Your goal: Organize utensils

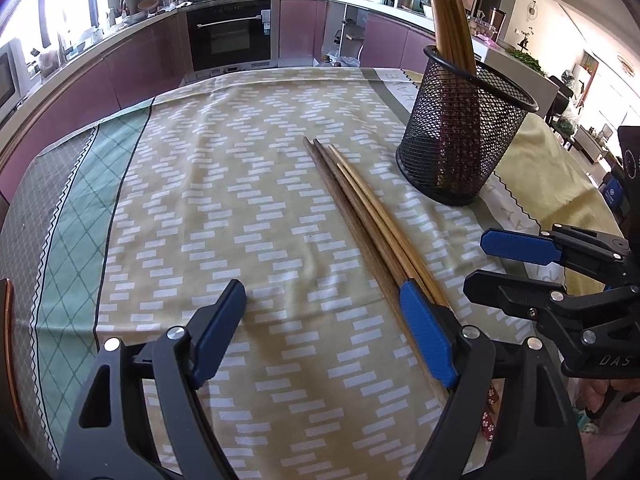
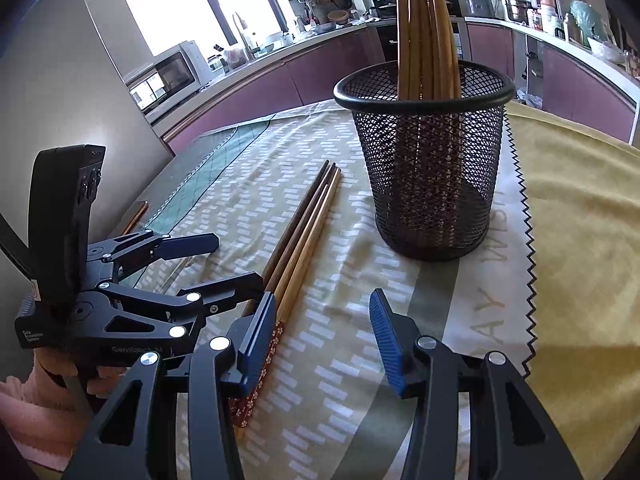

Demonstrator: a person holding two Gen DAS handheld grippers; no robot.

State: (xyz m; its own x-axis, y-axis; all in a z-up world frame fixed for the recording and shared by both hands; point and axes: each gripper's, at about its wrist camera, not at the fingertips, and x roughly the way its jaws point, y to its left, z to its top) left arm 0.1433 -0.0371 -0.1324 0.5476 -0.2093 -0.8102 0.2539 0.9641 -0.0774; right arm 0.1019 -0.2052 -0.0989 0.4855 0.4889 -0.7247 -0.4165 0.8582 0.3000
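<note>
Chopsticks (image 1: 362, 216) lie beside left claw's (image 1: 324, 332) right finger, unheld

Clothed table (image 1: 208, 208): chopsticks (image 1: 360, 208), mesh holder (image 1: 460, 136)

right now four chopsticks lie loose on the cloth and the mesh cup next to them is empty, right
Not quite. Four chopsticks do lie loose on the cloth, but the mesh cup is not empty: several chopsticks stand upright in it, as the right wrist view shows.

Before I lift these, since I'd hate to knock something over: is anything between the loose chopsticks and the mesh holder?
Nothing visible. The loose chopsticks lie on the tablecloth beside the mesh holder, with only bare cloth between them. The holder's opening is partly filled by upright chopsticks.
</note>
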